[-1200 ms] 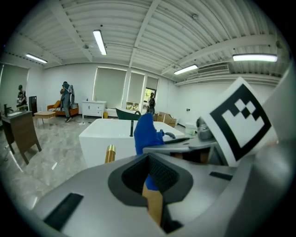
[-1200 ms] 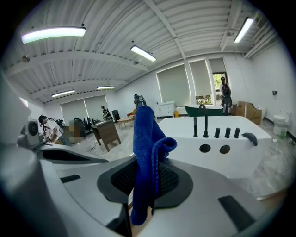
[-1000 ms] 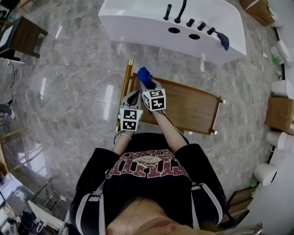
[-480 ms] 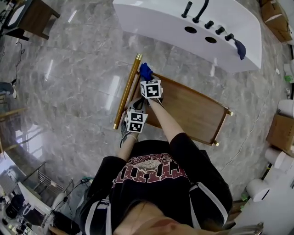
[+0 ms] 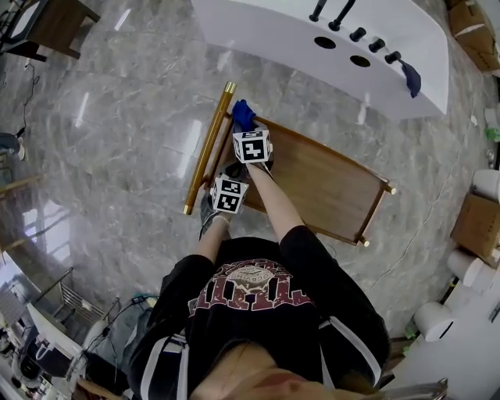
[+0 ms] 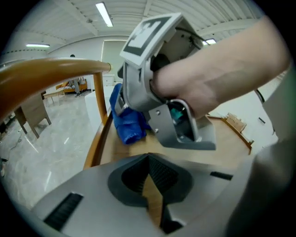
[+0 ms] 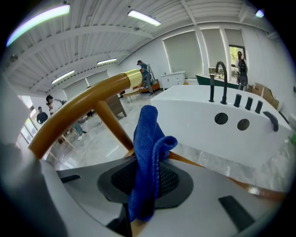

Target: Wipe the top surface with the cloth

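The wooden top [image 5: 320, 183] of a low cart has a gold handle bar [image 5: 207, 148] along its left end. My right gripper [image 5: 245, 126] is shut on a blue cloth [image 5: 243, 115] at the top's far-left corner, and the cloth rests on the wood beside the bar. In the right gripper view the cloth [image 7: 147, 157] stands up from between the jaws of the right gripper [image 7: 141, 194], with the bar [image 7: 88, 109] behind. My left gripper [image 5: 233, 172] sits just behind, low over the wood; in its own view the left gripper [image 6: 149, 159] is shut and holds nothing, facing the cloth [image 6: 126, 122].
A white bathtub [image 5: 273, 31] with black taps [image 5: 336, 16] stands beyond the cart, a dark blue cloth [image 5: 410, 78] on its rim. A small wooden table [image 5: 55, 23] is at far left. Cardboard boxes [image 5: 475, 223] and white rolls line the right side. Grey marble floor surrounds the cart.
The head view has shifted, so the cart sits differently in frame. Both grippers stay at the top's left end, the cloth still at the far-left corner.
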